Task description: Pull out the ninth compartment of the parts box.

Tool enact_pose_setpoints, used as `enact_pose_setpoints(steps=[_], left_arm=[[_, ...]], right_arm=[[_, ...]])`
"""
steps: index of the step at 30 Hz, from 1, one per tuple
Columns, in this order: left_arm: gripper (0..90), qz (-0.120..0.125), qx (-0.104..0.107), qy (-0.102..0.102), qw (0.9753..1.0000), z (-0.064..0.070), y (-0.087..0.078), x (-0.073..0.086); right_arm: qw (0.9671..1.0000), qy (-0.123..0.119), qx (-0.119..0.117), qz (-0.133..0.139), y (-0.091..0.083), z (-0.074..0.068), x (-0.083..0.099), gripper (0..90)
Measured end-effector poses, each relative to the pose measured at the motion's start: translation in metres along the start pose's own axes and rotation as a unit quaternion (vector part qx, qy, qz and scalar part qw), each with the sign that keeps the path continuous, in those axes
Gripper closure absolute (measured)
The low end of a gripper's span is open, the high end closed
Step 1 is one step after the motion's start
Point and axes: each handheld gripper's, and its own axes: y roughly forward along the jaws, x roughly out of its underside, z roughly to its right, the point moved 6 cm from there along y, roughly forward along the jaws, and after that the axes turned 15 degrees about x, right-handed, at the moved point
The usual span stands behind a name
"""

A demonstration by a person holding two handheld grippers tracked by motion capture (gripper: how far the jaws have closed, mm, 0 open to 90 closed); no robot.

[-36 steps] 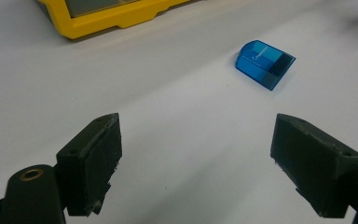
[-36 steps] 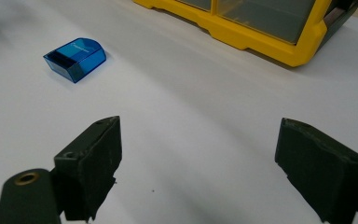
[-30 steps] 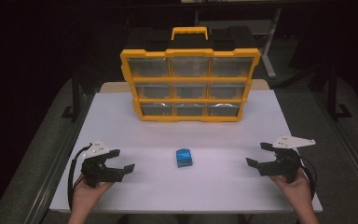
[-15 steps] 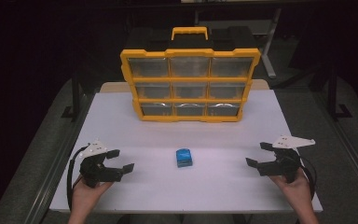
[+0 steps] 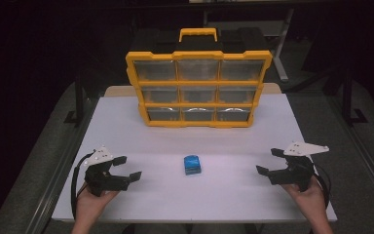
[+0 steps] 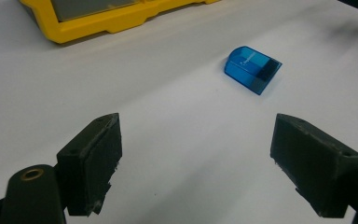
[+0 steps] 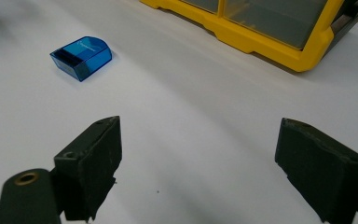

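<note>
Blue box (image 5: 192, 164): lies flat on the white table (image 5: 126, 126), lower centre of the high view, between the two grippers and well apart from both; nothing touches it.
Left gripper (image 5: 127, 167): lower left of the high view, low over the table, jaws spread wide and holding nothing; in its own view the blue box (image 6: 252, 69) sits upper right of centre, beyond the jaws.
Right gripper (image 5: 269, 161): lower right of the high view, jaws likewise wide apart and empty; its own view has the blue box (image 7: 81, 57) in the upper left.
Yellow organizer (image 5: 198, 87): stands upright at the far side of the table, upper centre, drawers apparently shut (contents too dim to tell).
Step in hand: by my reading the start, both grippers poised, no reach committed.
Next move: probably one gripper travels inward to the blue box, straddles it with open jaws, then closes.
</note>
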Motion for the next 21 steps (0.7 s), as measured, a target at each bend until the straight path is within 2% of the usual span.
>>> enact_pose_setpoints(steps=[3,6,10,12,13,14,17,21], left_arm=[[16.5,0.001,0.003,0.002,1.0000,0.002,0.000,-0.002],[17.0,0.011,0.023,-0.007,0.9996,0.004,0.002,-0.003],[17.2,0.008,0.044,-0.002,0.9990,0.006,0.008,-0.007],[17.2,0.009,0.068,-0.001,0.9976,0.009,0.012,-0.010],[17.2,0.009,0.068,-0.001,0.9976,0.009,0.012,-0.010],[17.2,0.008,0.097,0.009,0.9952,0.013,0.017,-0.014],[19.6,0.015,0.115,0.030,0.9927,0.018,0.022,-0.022],[19.3,0.034,0.149,0.034,0.9876,0.023,0.030,-0.031]], right_arm=[[1.0000,-0.003,0.000,0.000,0.000,0.000,0.000,13.8],[1.0000,-0.004,0.000,-0.002,-0.001,-0.001,0.000,13.8],[1.0000,-0.004,-0.003,-0.003,0.000,0.000,0.000,13.8],[1.0000,-0.004,-0.002,-0.006,0.000,0.000,0.000,13.8],[1.0000,-0.004,-0.002,-0.006,0.000,0.000,0.000,13.8],[1.0000,-0.004,-0.001,-0.001,-0.001,0.001,0.000,13.7],[1.0000,-0.002,0.000,0.001,-0.001,0.002,-0.002,13.8],[1.0000,-0.001,0.000,0.001,0.000,0.002,-0.004,13.7]])
